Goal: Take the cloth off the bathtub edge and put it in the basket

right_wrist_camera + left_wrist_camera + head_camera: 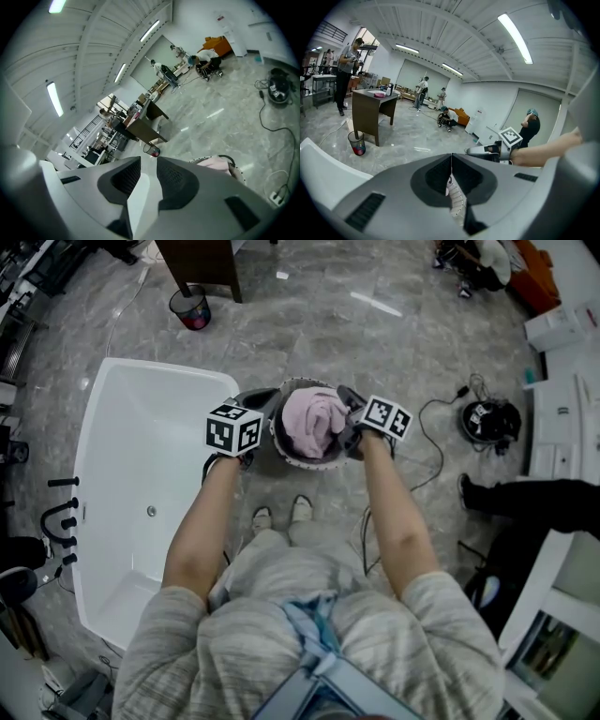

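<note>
Both your arms reach forward and down in front of you, bare from the elbow, your left forearm (200, 532) and right forearm (401, 521) angling slightly toward each other so the two grippers face one another at close range. Your left gripper (451, 160) has its jaws pressed fully together, the pads meeting along a thin line. Your right gripper (149, 169) has its jaws a little apart, a narrow gap showing between the pads. Each gripper's marker cube faces upward.

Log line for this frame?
cloth: in basket | left gripper: shut | right gripper: slightly open | both at basket
</note>
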Available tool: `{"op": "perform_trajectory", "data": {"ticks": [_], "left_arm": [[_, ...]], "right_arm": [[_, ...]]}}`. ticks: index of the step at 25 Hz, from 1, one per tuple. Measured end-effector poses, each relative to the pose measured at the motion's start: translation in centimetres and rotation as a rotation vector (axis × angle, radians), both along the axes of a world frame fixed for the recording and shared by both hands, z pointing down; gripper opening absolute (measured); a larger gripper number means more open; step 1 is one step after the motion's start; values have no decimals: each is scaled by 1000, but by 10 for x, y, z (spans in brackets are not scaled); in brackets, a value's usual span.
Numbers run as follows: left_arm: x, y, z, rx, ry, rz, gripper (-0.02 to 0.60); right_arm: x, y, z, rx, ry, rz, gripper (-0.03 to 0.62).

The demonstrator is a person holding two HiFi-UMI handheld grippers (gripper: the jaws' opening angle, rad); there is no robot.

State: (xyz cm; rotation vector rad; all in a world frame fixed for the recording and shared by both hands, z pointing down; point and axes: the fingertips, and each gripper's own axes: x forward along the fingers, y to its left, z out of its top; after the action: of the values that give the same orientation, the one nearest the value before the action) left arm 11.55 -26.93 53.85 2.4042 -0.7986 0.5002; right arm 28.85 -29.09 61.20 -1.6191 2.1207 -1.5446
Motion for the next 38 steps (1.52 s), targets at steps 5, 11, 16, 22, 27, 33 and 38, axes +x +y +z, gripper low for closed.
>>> {"op": "perform_trajectory", "data": {"ticks": [5,11,16,22,27,33,38], "left_arm": [[5,1,1,-6,3,10,6],[8,3,-1,-2,9,17,6],[9,6,-2,1,12,23,6],[12,7,-4,5,12,32,6],[11,8,-5,3,14,36,6],[15,10,-8,5,18,43,6],[15,11,-8,6,21,50,6]], "right_arm": [[-2,-3,-14,40,23,-22,86],[-5,3,-21,66,32,-33,86],[-8,6,-29,89,42,-45,86],[-12,12,-36,105,39,-62,86],[-23,19,-43,121,53,-97,86],[-36,30,-56,158,57,-154,86],[-49,38,-73,206,16,-188,84]]}}
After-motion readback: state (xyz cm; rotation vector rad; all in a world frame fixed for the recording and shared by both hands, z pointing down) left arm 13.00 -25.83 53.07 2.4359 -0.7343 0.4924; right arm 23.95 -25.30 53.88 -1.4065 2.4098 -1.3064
